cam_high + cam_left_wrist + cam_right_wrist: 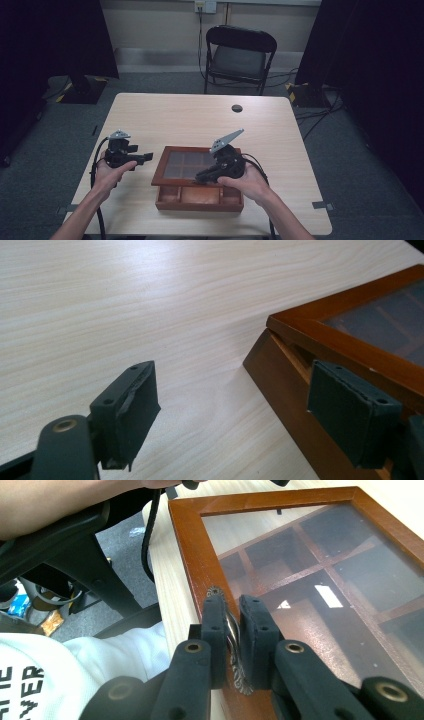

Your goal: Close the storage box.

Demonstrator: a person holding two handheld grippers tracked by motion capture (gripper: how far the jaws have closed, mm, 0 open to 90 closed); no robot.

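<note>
A brown wooden box [197,200] with a glass-paned lid [172,150] sits at the table's near middle. The lid's front edge is raised a little off the base, leaving a gap [295,357]. In the right gripper view the lid frame [192,545] runs past my right gripper [231,611], which is shut on a small serrated metal clasp [240,680] at that edge. From above, the right gripper [200,177] reaches in over the box front. My left gripper [145,157] hovers just left of the box, open and holding nothing. Its jaws [240,390] stand wide beside the box's corner [272,370].
The light wooden table [200,120] has a round cable hole [237,108] at the back. A black folding chair [239,55] stands beyond the far edge. Dividers [320,570] show through the glass. A person's white shirt [30,680] lies close behind the right gripper.
</note>
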